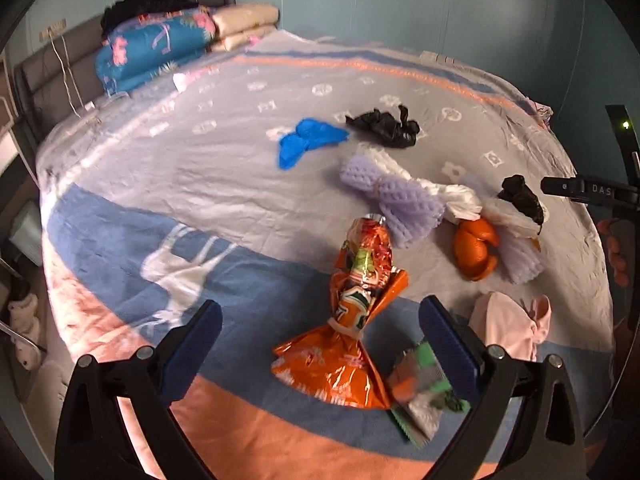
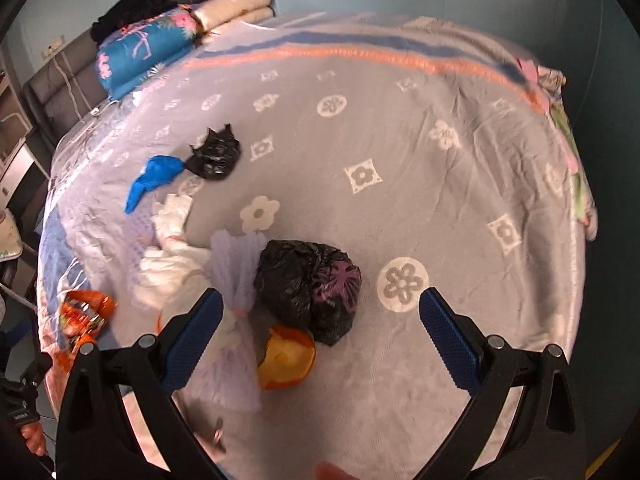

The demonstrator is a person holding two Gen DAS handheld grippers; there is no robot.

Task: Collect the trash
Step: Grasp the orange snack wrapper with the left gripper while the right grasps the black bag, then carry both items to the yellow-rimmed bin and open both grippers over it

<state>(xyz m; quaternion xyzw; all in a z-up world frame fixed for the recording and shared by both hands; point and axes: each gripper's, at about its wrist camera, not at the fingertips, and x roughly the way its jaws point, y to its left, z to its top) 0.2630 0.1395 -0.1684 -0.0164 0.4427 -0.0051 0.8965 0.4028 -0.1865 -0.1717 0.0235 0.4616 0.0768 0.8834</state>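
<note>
An orange wrapper (image 1: 352,332) is lying on the bed (image 1: 200,160), tied at its waist, sitting between the wide-apart fingers of the left gripper (image 1: 320,340), which is holding nothing. A green packet (image 1: 424,392) is touching the wrapper's lower right. Farther out, foam netting (image 1: 392,200), orange peel (image 1: 476,252), a blue glove (image 1: 308,140) and a black bag (image 1: 384,126) are lying scattered. The right gripper (image 2: 320,338), jaws also spread and empty, is hovering over another black bag (image 2: 308,292) beside the peel (image 2: 286,360) and netting (image 2: 238,320).
</note>
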